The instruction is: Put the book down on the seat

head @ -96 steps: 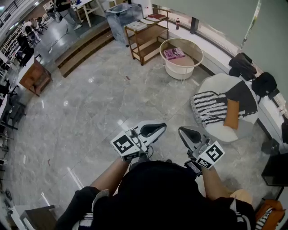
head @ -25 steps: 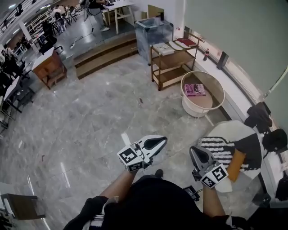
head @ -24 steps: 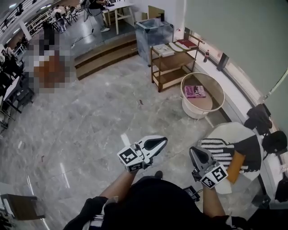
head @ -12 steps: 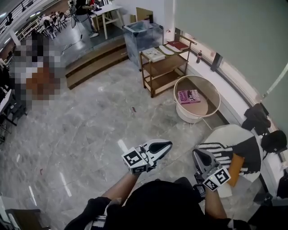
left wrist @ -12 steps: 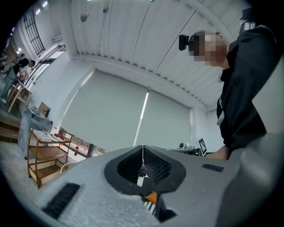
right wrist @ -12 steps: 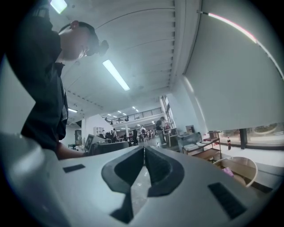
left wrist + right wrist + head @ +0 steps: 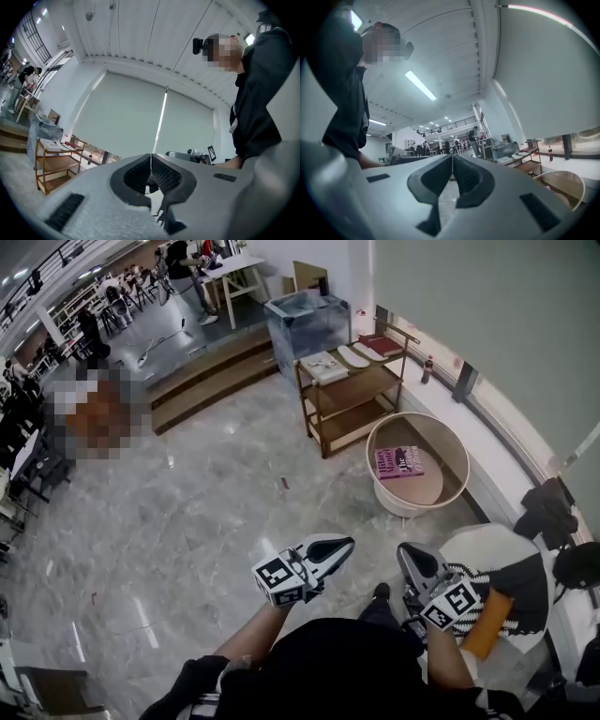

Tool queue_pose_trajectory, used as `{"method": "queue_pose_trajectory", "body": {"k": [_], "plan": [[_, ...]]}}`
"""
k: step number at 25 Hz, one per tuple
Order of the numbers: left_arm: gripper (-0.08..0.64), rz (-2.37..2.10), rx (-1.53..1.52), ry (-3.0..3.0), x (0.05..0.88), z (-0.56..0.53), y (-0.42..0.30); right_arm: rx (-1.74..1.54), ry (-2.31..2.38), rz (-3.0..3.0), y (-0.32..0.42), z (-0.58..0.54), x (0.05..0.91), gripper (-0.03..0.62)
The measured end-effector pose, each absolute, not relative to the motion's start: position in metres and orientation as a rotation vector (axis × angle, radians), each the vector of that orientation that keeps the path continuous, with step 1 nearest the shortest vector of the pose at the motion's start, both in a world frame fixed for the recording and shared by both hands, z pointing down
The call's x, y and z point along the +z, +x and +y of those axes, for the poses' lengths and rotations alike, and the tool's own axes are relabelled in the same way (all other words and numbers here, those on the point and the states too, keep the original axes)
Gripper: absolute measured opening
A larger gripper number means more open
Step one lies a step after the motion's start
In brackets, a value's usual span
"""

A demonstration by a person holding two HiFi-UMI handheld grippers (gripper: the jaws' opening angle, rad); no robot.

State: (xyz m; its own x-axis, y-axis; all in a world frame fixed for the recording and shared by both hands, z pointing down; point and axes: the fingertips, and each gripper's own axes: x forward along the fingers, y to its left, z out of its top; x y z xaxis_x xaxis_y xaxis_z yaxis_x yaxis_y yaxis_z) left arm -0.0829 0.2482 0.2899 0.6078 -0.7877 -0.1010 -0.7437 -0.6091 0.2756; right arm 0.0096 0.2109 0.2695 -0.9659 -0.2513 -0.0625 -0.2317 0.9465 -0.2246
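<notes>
A pink book lies flat inside a round cream tub table ahead and to the right. The seat, a round white chair with a black-and-white striped cushion and an orange cushion, is at the lower right. My left gripper is held over the floor with its jaws together and nothing between them. My right gripper hangs just left of the seat, also shut and empty. Both sets of jaws meet in the left gripper view and the right gripper view.
A wooden shelf cart with books stands beyond the round table, and a clear bin is behind it. A bottle stands on the window ledge. Steps rise at the far left. Dark bags lie right of the seat.
The head view has drifted: the round table, the shelf and the seat now sit lower and further right in the frame. Both grippers stay shut and held as before.
</notes>
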Motion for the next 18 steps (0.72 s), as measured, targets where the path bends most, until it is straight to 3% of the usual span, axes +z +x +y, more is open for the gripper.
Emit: {"method": "queue_pose_trajectory", "body": {"k": [18], "plan": [[0.025,-1.445,-0.344,2.526,0.275,0.066,-0.035,-0.377,-0.195,3.005,0.065,0.011,0.267,0.029]]}}
